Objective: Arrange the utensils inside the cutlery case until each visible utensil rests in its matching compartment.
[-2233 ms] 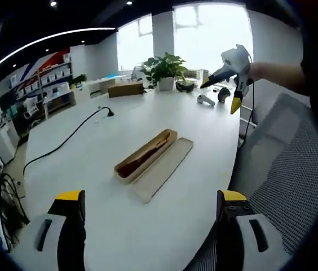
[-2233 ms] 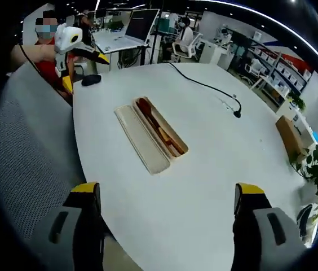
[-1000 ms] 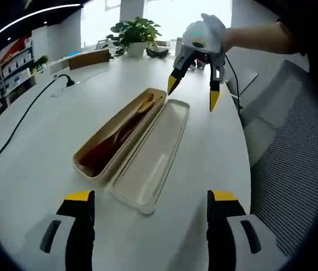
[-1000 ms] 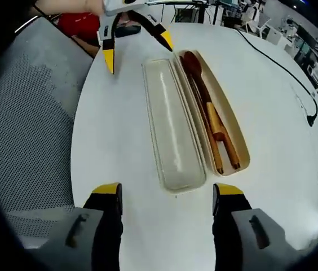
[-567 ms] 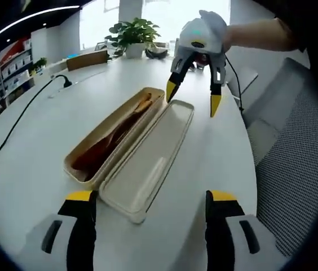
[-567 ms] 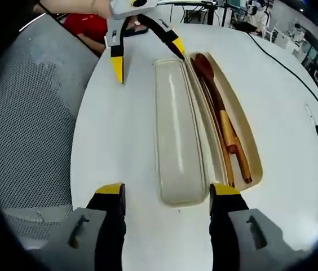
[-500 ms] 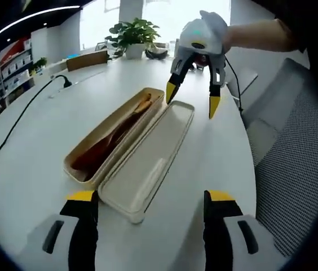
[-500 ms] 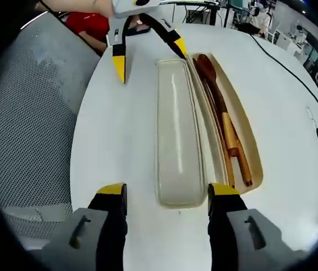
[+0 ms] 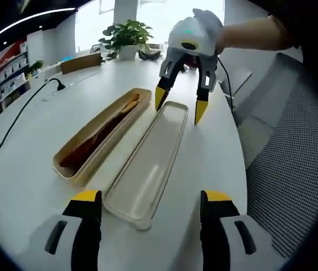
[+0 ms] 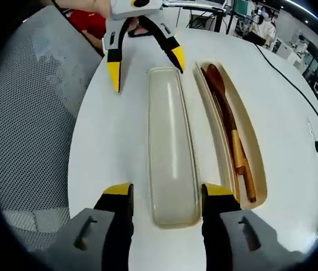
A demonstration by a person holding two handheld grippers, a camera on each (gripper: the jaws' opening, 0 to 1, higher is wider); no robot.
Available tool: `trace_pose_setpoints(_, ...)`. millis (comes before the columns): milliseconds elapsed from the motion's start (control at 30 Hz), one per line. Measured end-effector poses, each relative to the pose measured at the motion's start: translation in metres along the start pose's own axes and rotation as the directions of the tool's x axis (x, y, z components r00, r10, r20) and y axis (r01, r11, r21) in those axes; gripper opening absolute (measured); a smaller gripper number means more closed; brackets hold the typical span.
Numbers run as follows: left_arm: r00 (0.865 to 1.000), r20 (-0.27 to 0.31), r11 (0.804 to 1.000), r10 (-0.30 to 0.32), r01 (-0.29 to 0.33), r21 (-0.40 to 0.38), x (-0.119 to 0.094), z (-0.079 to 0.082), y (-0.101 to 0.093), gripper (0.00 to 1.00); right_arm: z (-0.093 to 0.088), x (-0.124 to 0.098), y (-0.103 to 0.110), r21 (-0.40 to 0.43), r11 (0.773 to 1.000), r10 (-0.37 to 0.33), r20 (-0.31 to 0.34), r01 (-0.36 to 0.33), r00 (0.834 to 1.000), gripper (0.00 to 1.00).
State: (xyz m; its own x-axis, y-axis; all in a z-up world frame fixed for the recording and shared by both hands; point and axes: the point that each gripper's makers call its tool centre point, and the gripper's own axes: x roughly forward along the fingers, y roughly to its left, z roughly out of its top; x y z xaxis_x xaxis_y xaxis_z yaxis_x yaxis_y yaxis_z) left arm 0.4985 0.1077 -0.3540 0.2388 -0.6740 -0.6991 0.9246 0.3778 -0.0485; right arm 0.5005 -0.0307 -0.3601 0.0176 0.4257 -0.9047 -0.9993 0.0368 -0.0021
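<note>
The left tool (image 9: 146, 204) stands wide, its two yellow-tipped jaws straddling the near end of the case lid (image 9: 148, 162), one jaw on each side of it; whether they touch it cannot be told. Nothing is held between them. The lid is a long, shallow, pale tray lying flat on the white counter (image 9: 29, 169), running straight away from this tool. Just left of the lid, and angled a little away from it, lies the cutlery case (image 9: 100, 137), a deeper beige trough with a wooden spoon (image 9: 100, 133) lying lengthwise in it. At the lid's far end the right tool (image 9: 177, 105) hangs, held by a hand (image 9: 243, 35), its jaws spread wide to either side of that end and empty.

In the right gripper view, the right tool (image 10: 167, 195) is spread just wider than the lid (image 10: 171, 141), with the lid's near end between its jaws. The cutlery case (image 10: 256, 153) lies just right of the lid, holding the wooden spoon (image 10: 225, 104) and another wooden utensil alongside it. Beyond the lid's far end the left tool (image 10: 145, 66) hangs with jaws wide apart. A mesh chair back (image 10: 26, 124) lies to this tool's left, beside the counter (image 10: 108, 135).
</note>
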Motion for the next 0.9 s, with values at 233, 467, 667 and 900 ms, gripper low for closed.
trace_pose_setpoints(233, 1.0, 0.004, 1.0, 0.0, 0.0, 0.007, -0.001, -0.001, -0.003, 0.72, 0.004, 0.001, 0.003, -0.036, 0.999, 0.019, -0.006, -0.019, 1.0, 0.35)
trace_pose_setpoints(467, 0.998, -0.006, 0.991, 0.059, -0.058, 0.12, -0.01, -0.002, 0.002, 0.72, 0.003, 0.001, 0.004, -0.024, 0.999, 0.034, 0.005, -0.034, 0.999, 0.34)
trace_pose_setpoints(667, 1.0, -0.011, 0.971, 0.022, -0.019, 0.239, -0.014, -0.001, -0.008, 0.63, 0.005, -0.003, 0.016, 0.069, 0.991, 0.117, 0.025, -0.119, 0.993, 0.34)
trace_pose_setpoints(900, 1.0, -0.027, 0.959, 0.001, 0.007, 0.283, -0.013, 0.001, -0.014, 0.49, 0.002, -0.007, 0.025, 0.146, 0.97, 0.196, 0.012, -0.196, 0.98, 0.34)
